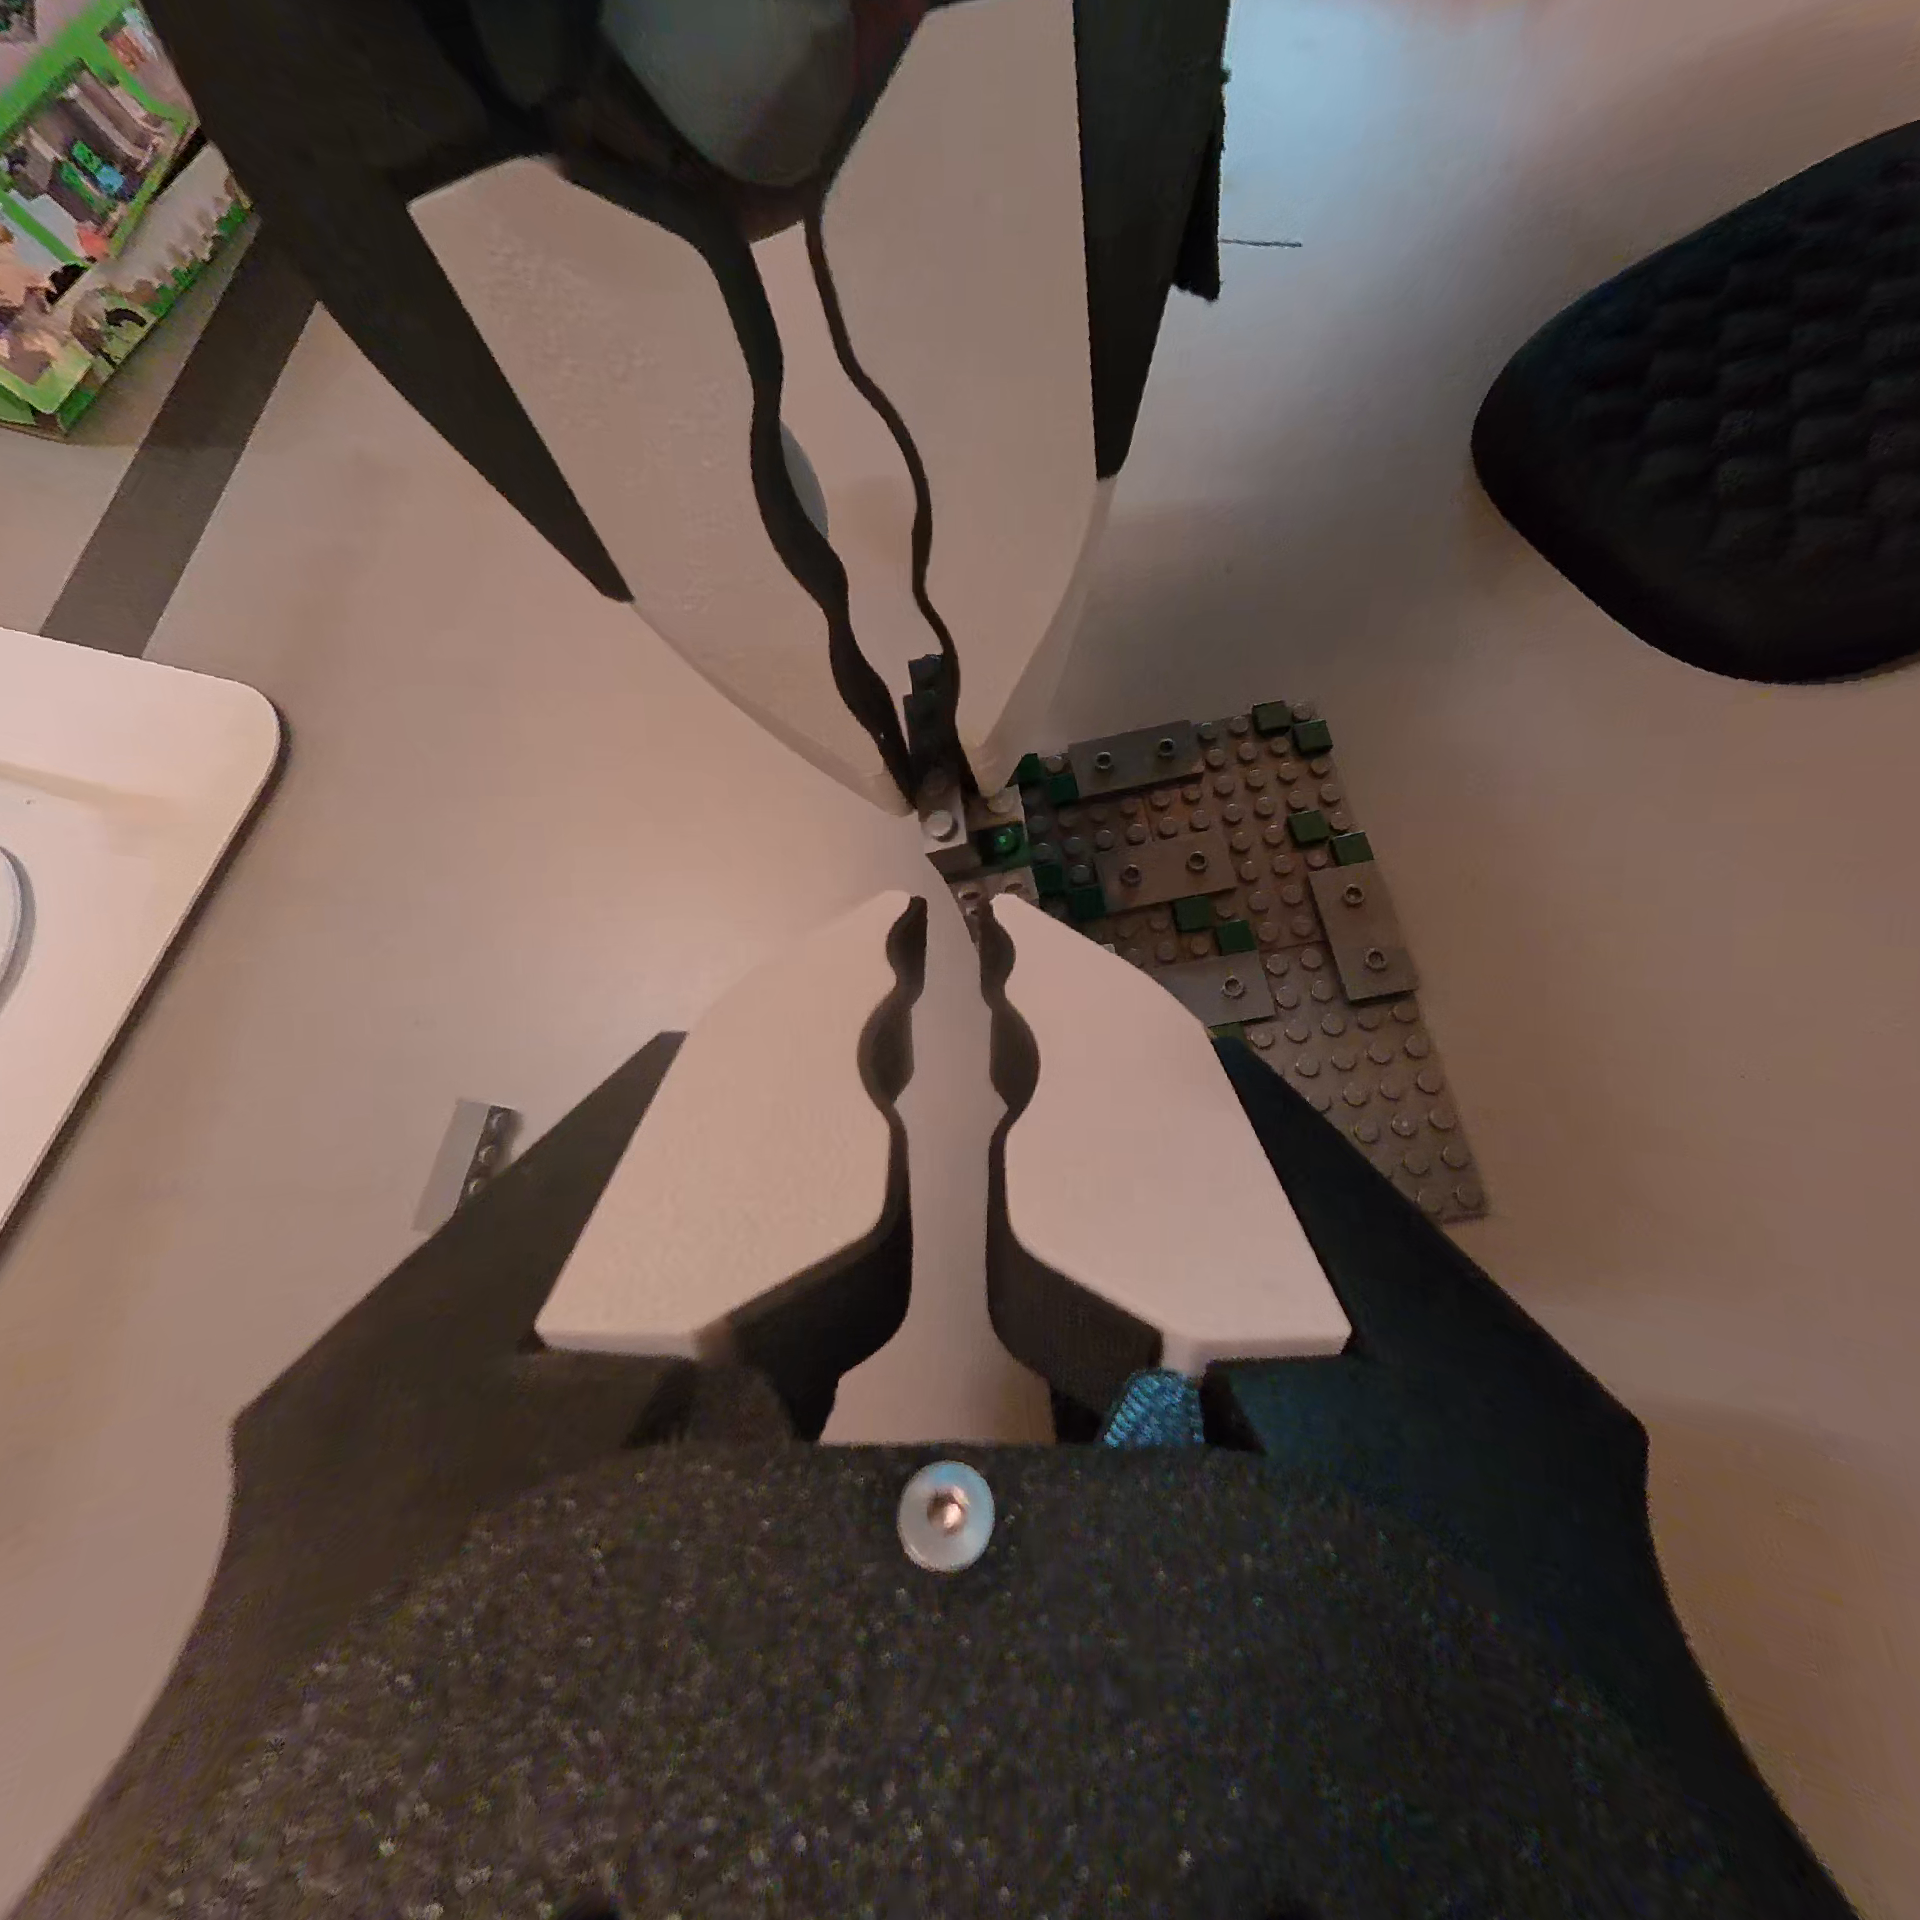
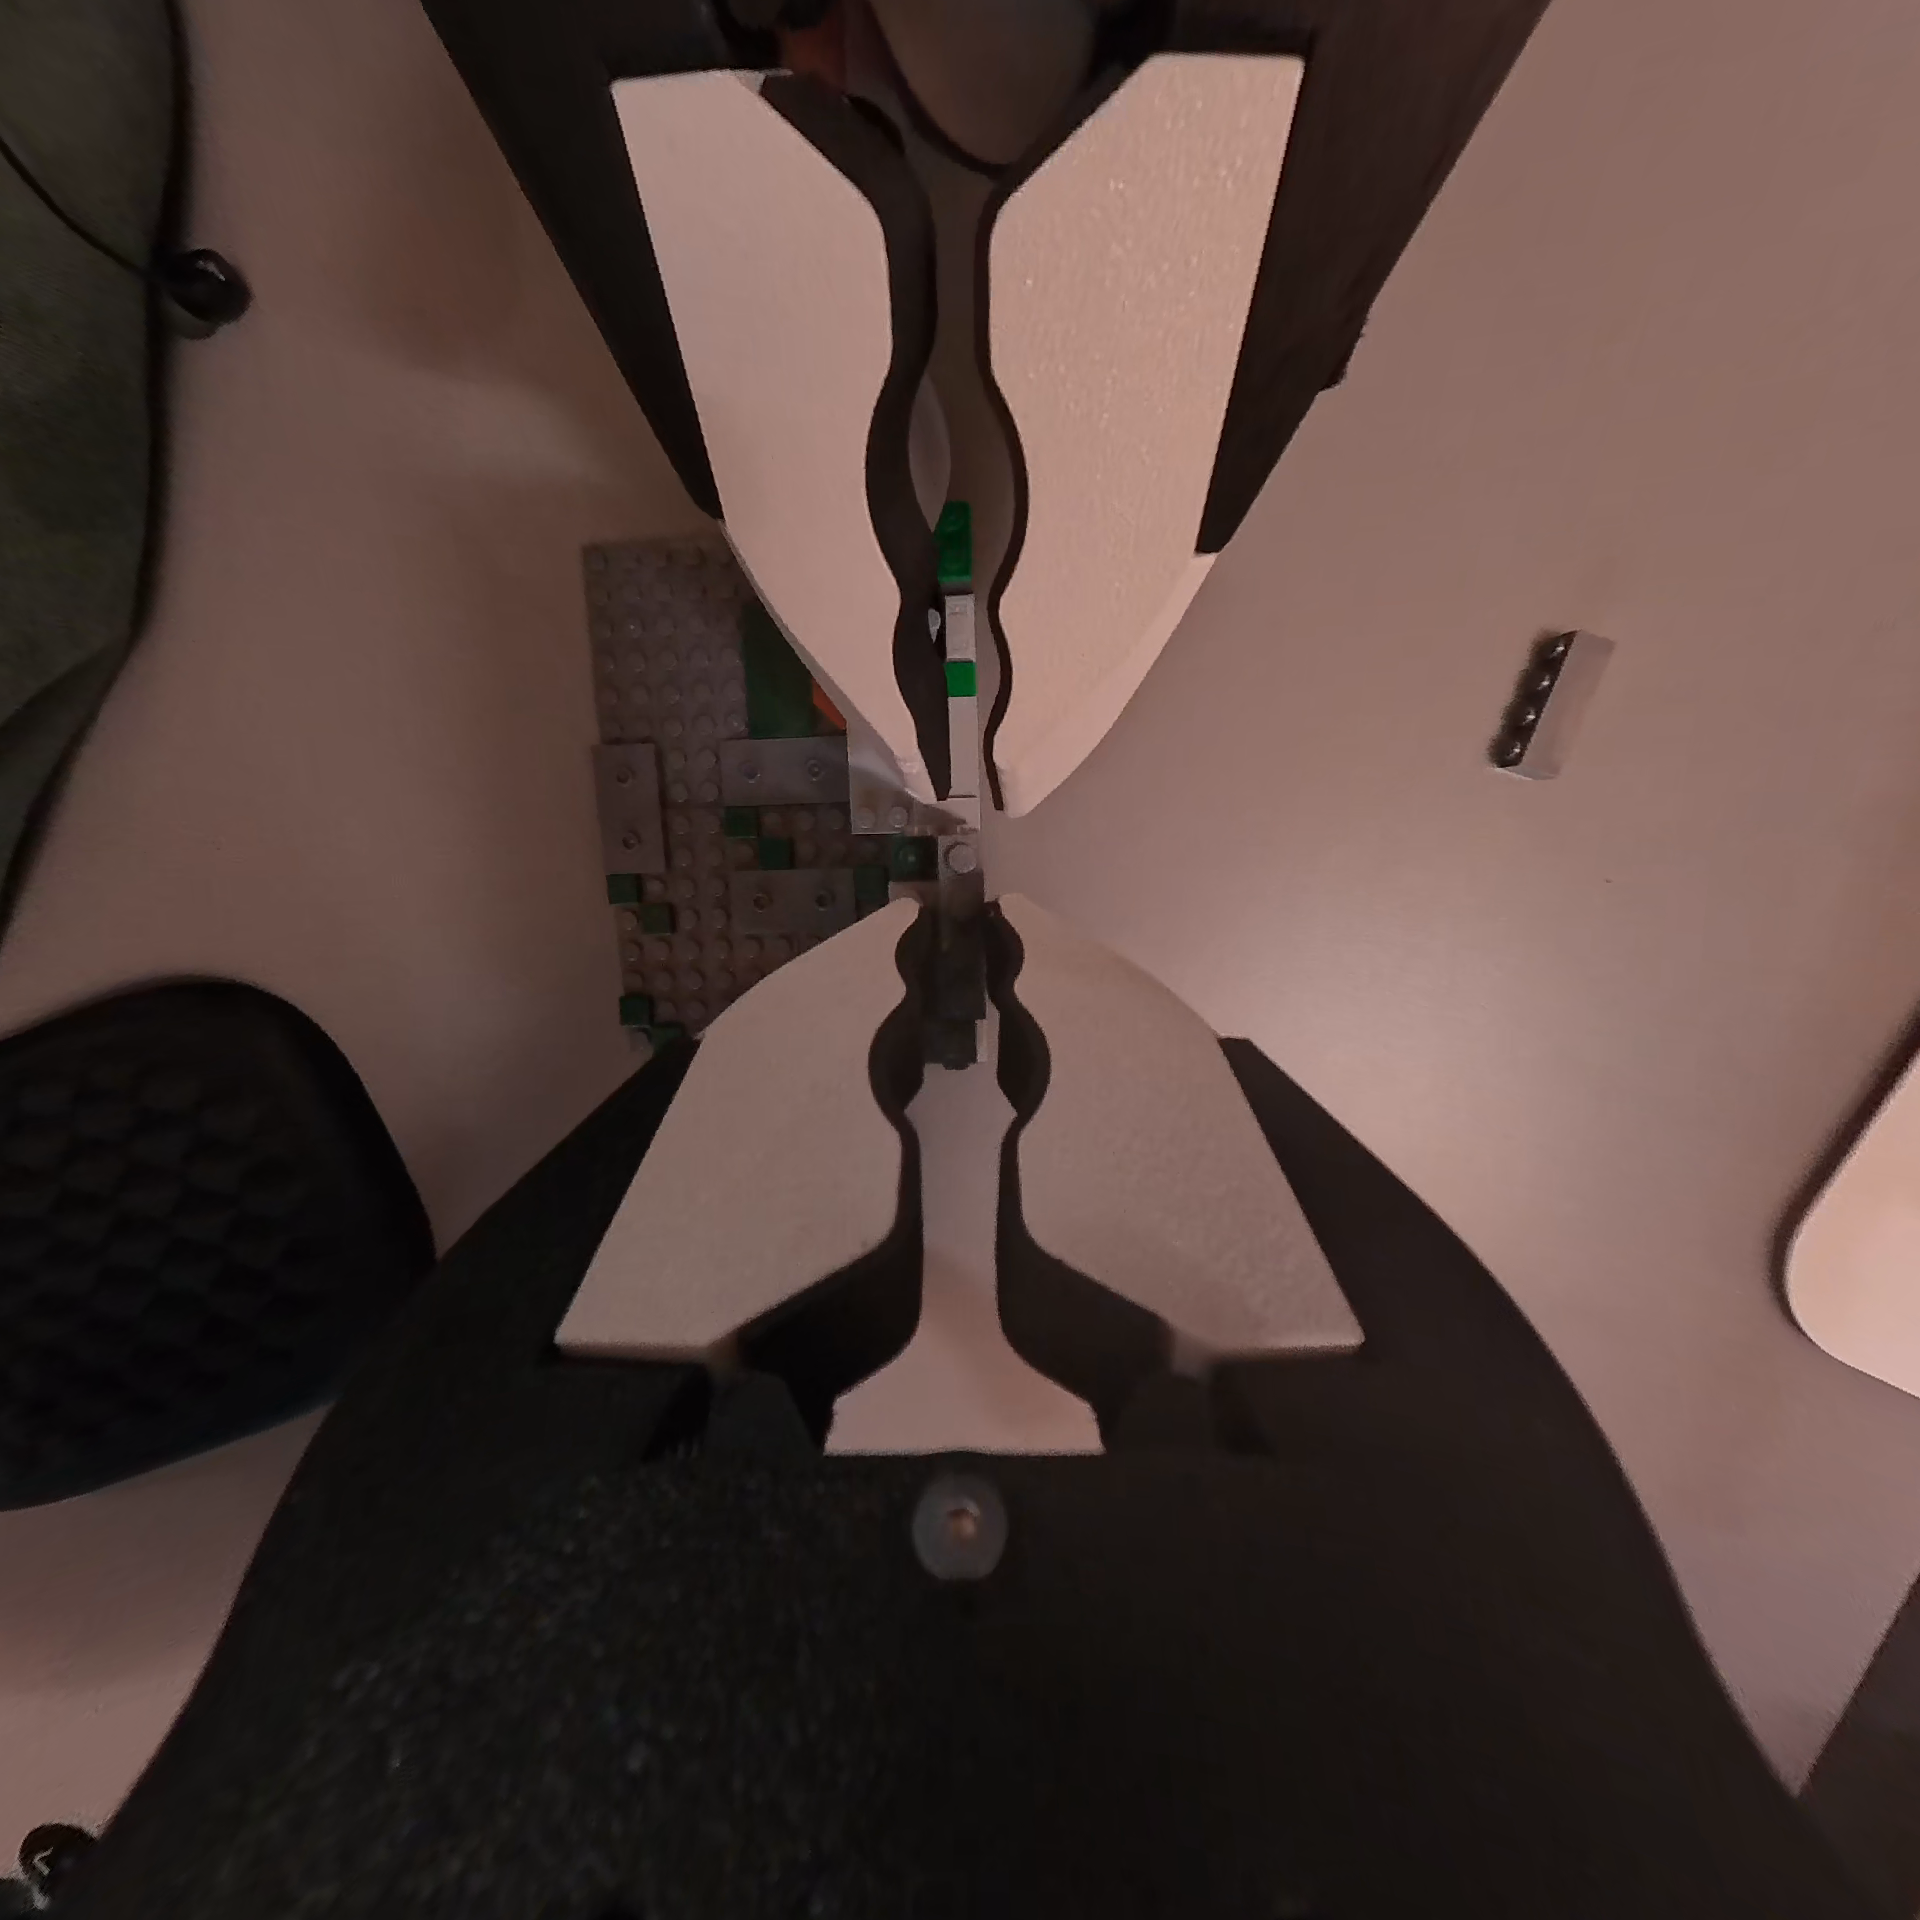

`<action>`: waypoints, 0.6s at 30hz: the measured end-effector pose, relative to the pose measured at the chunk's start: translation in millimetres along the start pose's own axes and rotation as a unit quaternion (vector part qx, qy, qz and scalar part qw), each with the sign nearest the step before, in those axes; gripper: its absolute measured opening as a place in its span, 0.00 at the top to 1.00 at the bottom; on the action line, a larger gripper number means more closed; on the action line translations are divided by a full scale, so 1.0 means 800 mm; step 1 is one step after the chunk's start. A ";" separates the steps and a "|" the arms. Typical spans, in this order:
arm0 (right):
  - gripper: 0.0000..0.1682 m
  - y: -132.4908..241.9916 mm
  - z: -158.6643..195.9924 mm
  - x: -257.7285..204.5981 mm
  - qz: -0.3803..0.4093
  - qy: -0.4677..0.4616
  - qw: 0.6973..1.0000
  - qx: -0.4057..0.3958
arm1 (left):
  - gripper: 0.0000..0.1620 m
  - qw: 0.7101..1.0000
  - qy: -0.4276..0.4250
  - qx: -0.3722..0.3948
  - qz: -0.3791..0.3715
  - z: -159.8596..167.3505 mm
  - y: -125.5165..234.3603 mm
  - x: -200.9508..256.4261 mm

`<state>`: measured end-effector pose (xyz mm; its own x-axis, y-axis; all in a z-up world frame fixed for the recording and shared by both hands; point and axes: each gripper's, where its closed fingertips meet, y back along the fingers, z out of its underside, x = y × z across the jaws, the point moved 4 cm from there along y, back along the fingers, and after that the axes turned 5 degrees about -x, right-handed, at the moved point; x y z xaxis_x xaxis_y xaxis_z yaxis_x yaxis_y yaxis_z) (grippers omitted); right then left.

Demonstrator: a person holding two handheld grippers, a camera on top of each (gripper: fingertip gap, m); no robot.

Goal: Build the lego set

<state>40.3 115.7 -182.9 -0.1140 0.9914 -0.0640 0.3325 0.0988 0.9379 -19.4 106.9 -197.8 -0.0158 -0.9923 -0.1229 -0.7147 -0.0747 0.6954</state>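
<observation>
Two grippers meeting tip to tip over corner of one grey baseplate (image 1: 1340, 1039) lying flat on table (image 1: 520, 831). Left gripper (image 1: 951, 902): fingers nearly together, clamped on light grey edge pieces (image 1: 971, 894). Right gripper (image 2: 954, 906): fingers narrowed around one dark brick stack (image 2: 958, 987); firm contact not discernible. One loose grey four-stud brick (image 2: 1548, 717) well apart. One black cushion (image 1: 1725, 416); one white tray (image 1: 104, 883); one set box (image 1: 94, 208).

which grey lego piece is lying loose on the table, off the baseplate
The narrow grey four-stud brick, alone on the bare table; the other grey pieces sit on the baseplate.
</observation>
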 end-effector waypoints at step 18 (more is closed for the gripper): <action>0.92 0.006 -0.001 -0.001 0.004 0.009 1.000 0.016 | 0.94 1.000 0.004 0.001 0.002 0.002 -0.001 0.000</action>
<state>41.0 115.4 -177.6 -0.1288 0.9904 -0.0501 0.3632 0.0941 0.9269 -20.1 107.5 -199.1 -0.0143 -0.9934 -0.1142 -0.7162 -0.0696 0.6944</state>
